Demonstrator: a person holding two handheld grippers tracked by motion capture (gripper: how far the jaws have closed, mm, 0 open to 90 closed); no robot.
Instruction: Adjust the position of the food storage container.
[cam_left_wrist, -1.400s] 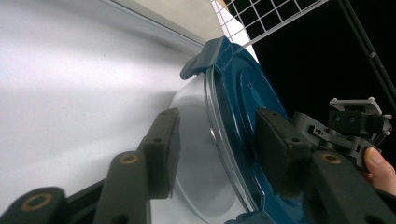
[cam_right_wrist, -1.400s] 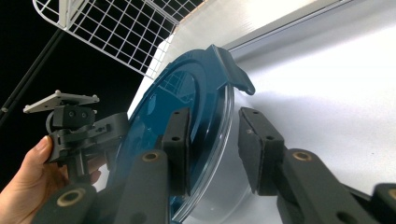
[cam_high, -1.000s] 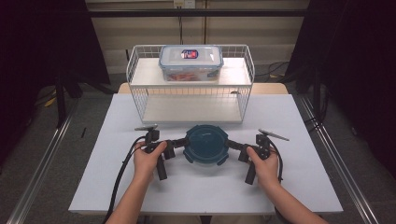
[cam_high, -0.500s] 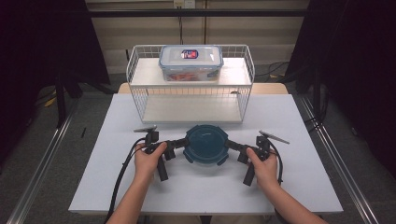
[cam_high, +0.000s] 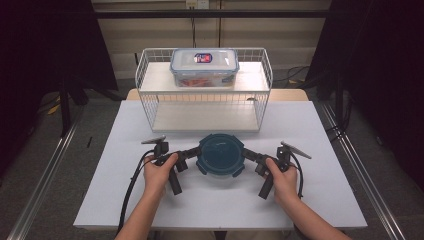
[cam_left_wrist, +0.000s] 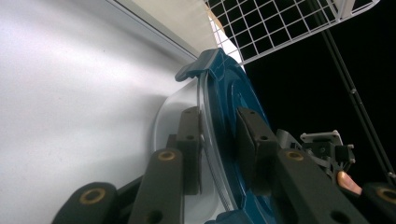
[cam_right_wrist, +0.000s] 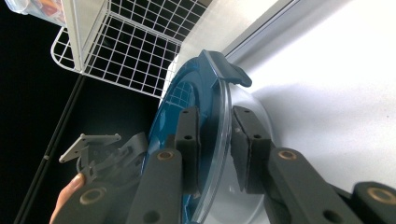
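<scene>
A round clear container with a dark blue lid (cam_high: 220, 154) sits on the white table (cam_high: 310, 135) in front of the wire rack. My left gripper (cam_high: 192, 152) holds its left edge and my right gripper (cam_high: 248, 154) its right edge. Both point inward, level with the table. In the left gripper view the jaws (cam_left_wrist: 218, 116) clamp the rim, one pad on the blue lid (cam_left_wrist: 229, 93) and one on the clear bowl. In the right gripper view the jaws (cam_right_wrist: 215, 114) grip the rim of the lid (cam_right_wrist: 187, 88) the same way. Both pairs of jaws have just been closing on this rim.
A white wire rack (cam_high: 150, 85) stands at the table's far side, just behind the container. On its upper shelf rests a rectangular clear food box (cam_high: 204, 65) with clip-on lid. Cables trail from both grippers toward the near edge.
</scene>
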